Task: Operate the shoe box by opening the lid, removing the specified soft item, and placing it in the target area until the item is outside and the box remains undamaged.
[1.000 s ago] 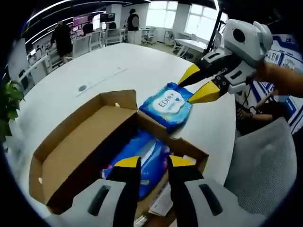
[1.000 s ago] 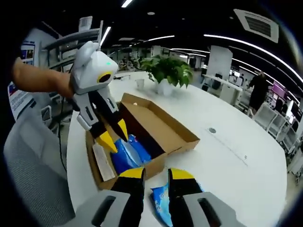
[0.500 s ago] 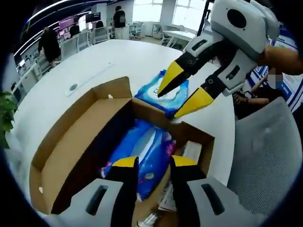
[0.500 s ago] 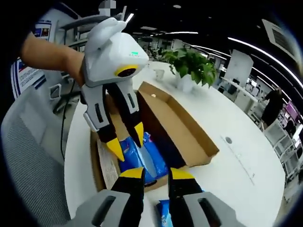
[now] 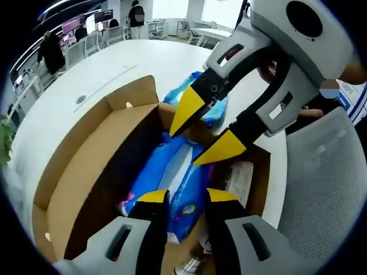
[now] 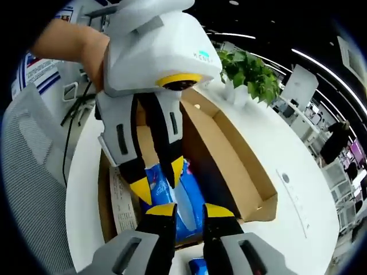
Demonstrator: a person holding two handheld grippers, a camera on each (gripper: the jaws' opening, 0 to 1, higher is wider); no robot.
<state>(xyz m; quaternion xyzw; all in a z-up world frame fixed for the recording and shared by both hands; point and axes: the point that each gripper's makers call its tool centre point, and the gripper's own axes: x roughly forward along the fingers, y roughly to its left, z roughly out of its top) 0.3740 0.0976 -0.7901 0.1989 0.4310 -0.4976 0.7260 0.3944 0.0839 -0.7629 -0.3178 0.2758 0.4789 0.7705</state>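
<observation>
Left gripper view: both tongs, left tongs [image 5: 186, 197] and right tongs [image 5: 203, 132], hang parted and empty over the open shoe box [image 5: 86, 166] on the counter [image 5: 74, 74]. Blue wipes pack [image 5: 172, 183] lies inside; next, close on it and lift clear.

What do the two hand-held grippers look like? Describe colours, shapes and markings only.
Both have white moulded plastic bodies with black jaws ending in pointed yellow tips. The left gripper has a yellow ring under its rounded shell and small grey lettering. The right gripper has grey slots along its jaw arms.
</observation>
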